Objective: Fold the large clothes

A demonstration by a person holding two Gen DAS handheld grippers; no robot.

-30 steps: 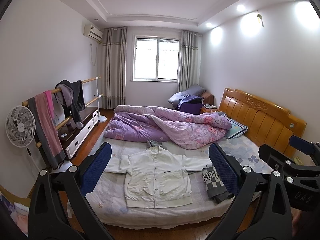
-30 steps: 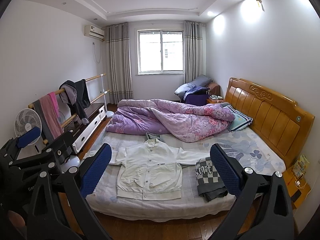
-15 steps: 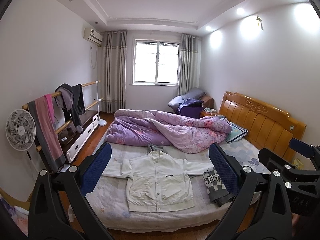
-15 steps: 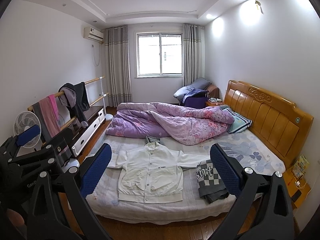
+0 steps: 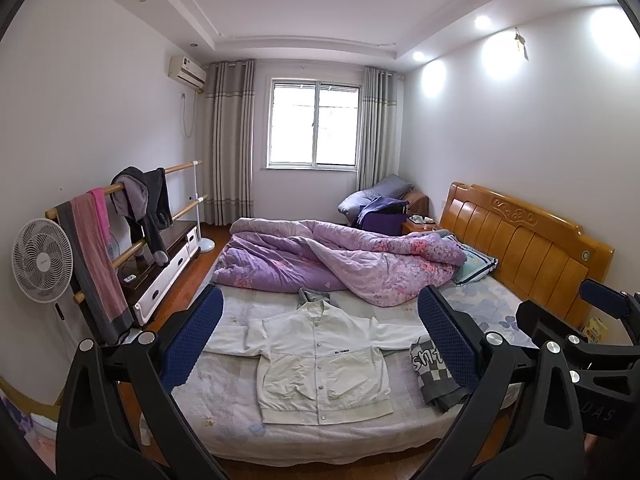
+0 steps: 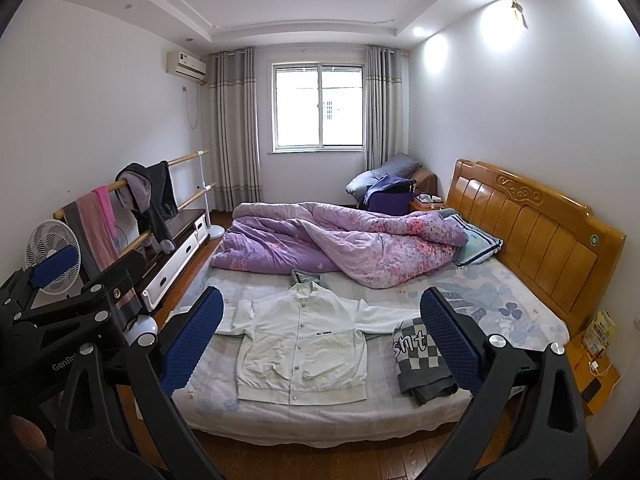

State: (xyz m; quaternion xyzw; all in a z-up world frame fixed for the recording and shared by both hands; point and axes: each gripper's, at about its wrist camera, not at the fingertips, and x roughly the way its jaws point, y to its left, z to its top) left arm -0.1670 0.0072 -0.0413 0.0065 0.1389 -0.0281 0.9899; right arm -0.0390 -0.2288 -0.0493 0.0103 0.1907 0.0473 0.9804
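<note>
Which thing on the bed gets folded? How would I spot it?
Find the bed, then the near edge in front of the purple quilt. The white jacket lies flat, sleeves spread, snaps down its front. The neighbouring checkered cloth is already folded.

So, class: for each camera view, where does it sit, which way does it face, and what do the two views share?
Left wrist: sits on the left tongs, back from the bed's near edge, facing the window; the right tongs show at right.
Right wrist: sits on the right tongs, same facing; the left tongs show at left.
Shared: the white jacket spread flat on the bed, both tongs open.
</note>
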